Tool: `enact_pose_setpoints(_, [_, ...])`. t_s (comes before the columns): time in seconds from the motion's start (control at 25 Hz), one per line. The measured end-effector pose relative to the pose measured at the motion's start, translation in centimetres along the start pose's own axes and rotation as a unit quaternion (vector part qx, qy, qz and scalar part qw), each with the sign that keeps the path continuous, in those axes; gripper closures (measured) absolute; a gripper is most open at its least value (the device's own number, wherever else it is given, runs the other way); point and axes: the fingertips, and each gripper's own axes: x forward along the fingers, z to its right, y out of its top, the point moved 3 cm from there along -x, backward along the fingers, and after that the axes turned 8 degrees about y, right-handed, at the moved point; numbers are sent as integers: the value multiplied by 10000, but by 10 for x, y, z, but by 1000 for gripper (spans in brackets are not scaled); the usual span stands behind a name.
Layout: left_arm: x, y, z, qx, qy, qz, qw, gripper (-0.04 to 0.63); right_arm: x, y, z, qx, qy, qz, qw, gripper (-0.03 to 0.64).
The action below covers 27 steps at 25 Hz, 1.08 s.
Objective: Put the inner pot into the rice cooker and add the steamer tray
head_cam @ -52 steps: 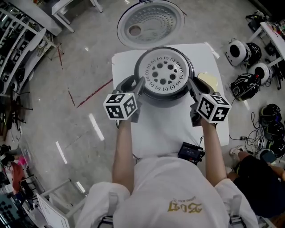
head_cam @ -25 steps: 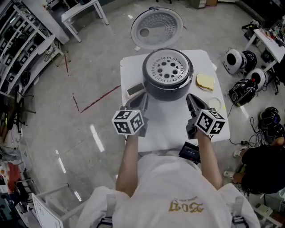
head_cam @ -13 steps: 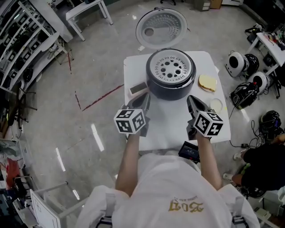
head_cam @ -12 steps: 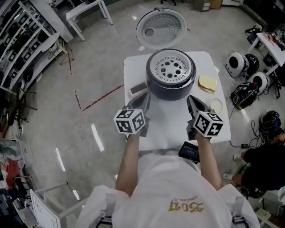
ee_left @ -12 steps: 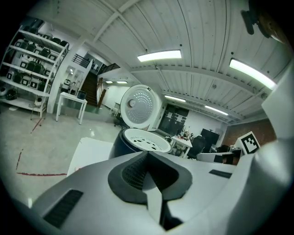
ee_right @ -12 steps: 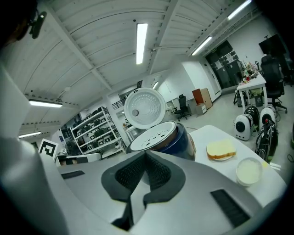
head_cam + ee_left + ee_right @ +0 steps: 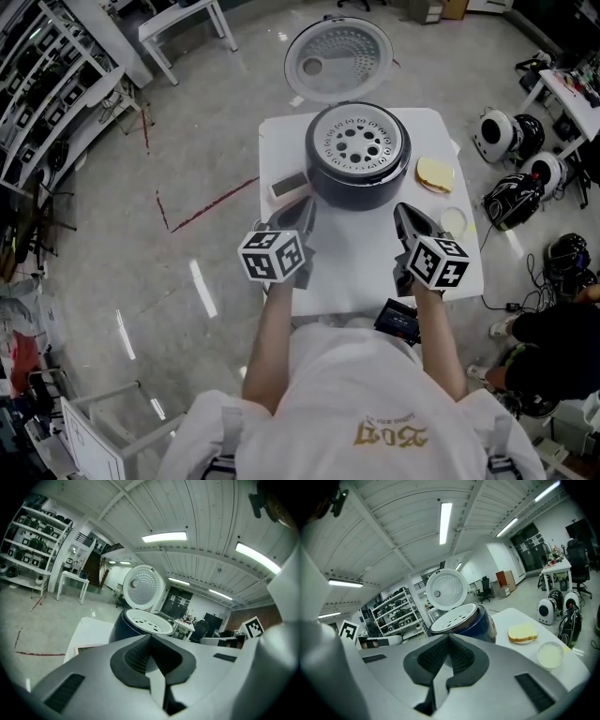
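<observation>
Table's [image 7: 347,253] yellow block [image 7: 522,633] beside rice cooker [image 7: 483,623]: right gripper view, not left

White tee [image 7: 337,375], gold print [image 7: 389,433]; grey left gripper [image 7: 305,202] & right gripper [image 7: 401,207], b/w cubes [image 7: 273,255].

Bright light is given by white ceiling strip lights [image 7: 164,537]; glare is streaked on the glossy grey floor [image 7: 199,275]; gripper views are warped and darkened at edges.
</observation>
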Motion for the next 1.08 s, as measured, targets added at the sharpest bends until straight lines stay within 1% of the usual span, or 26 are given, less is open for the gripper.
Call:
enact_pose_setpoints(0.72, [3,-2,0,-89,-26,-35,10000,580,-4,3,7,55,-49,15,10000,607])
enact_pose_setpoints(0.92, [7,0,-2,50,12,-26,10000,580,-3,4,10,128,-46,15,9999,607])
enact_pose_setpoints(1.08, [12,0,-4,33,-22,-12,10000,580,-1,2,16,159,-83,4,9998,607])
